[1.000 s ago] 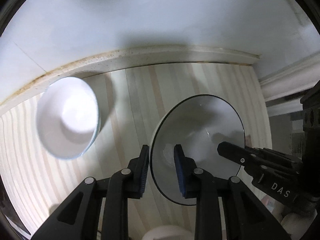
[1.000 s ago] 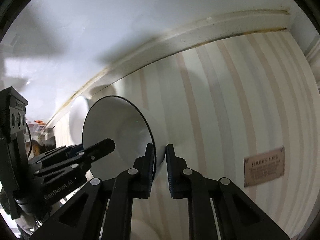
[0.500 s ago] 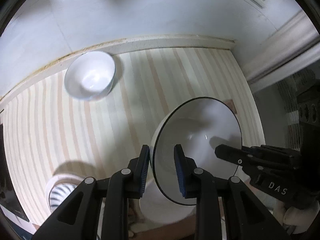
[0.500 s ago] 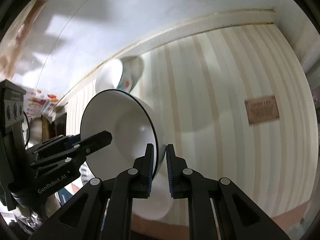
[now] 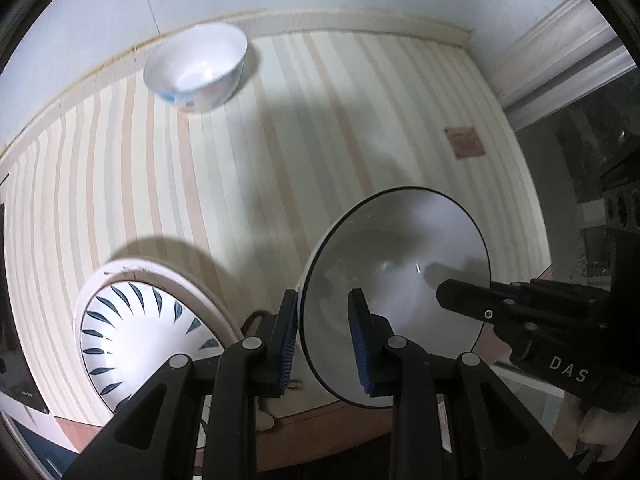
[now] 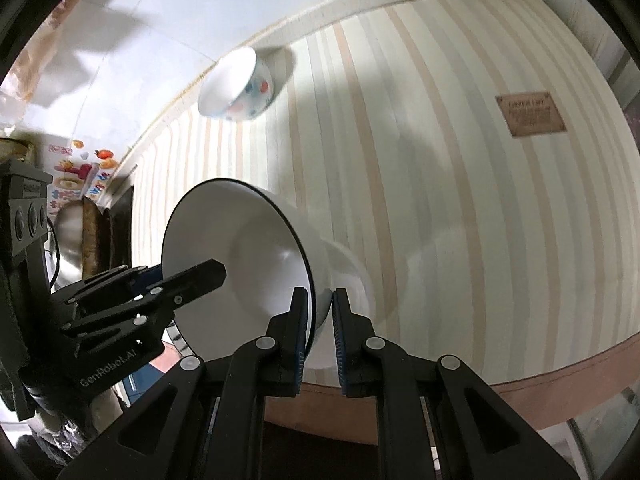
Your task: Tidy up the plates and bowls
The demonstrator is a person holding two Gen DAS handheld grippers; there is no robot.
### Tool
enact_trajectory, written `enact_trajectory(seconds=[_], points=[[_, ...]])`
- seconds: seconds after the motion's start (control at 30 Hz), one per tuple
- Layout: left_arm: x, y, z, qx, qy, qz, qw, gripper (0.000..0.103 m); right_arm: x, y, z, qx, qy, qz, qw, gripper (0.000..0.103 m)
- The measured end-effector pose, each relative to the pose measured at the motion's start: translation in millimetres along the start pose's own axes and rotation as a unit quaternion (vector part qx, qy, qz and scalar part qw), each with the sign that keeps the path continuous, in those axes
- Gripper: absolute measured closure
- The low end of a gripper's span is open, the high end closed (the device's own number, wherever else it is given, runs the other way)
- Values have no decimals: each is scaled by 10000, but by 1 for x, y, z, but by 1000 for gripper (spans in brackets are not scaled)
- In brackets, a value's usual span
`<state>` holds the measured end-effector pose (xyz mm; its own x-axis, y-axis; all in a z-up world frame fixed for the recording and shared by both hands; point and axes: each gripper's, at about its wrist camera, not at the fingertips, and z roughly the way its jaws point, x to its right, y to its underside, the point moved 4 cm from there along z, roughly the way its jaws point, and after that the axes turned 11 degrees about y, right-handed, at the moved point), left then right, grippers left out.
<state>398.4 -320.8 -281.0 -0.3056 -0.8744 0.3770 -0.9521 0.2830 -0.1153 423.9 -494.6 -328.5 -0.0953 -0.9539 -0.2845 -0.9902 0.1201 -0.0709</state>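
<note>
Although a black-rimmed bowl [image 5: 394, 300] was held off the striped bench [image 5: 280, 140] in the left wrist view, the sorting was judged to be far from done. A flowered bowl [image 5: 196, 68] was seen alone at the upper left of the frame, close to the wall, and a plate with blue leaf marks [image 5: 132, 332] was seen at the lower left, by the near edge of the bench; both were well apart from each other and from the held bowl, so nothing was yet stacked or grouped. The left claw [image 5: 325, 336] was seen clenched on the near rim of the black-rimmed bowl, one pad inside it and one outside. At the right of the frame the right claw [image 5: 444, 294] was seen reaching into the bowl from the opposite side.

In the right wrist view the same black-rimmed bowl [image 6: 240, 264] was seen at the lower centre, tilted and clear of the bench [image 6: 440, 160]. The right claw [image 6: 320, 332] was seen nearly closed, its pads pinching the thin wall of the bowl at the rim. The left claw [image 6: 218, 270] was seen entering from the lower left, one finger lying inside the bowl. The flowered bowl [image 6: 236, 88] was seen at the upper left, beside the wall. A landing place for the held bowl was judged still to be chosen.
</note>
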Motion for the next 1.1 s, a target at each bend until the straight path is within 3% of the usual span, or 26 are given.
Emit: enact_trajectory(seconds=[0.63,1.1], points=[[-9,21,40,-481,-274,33,9985,80,-2,14,40,-292,299,-96,9991,89],[-7,16,46,-439,-374,63,9983,80,2,7,42,-319,277,-32,9991,85]])
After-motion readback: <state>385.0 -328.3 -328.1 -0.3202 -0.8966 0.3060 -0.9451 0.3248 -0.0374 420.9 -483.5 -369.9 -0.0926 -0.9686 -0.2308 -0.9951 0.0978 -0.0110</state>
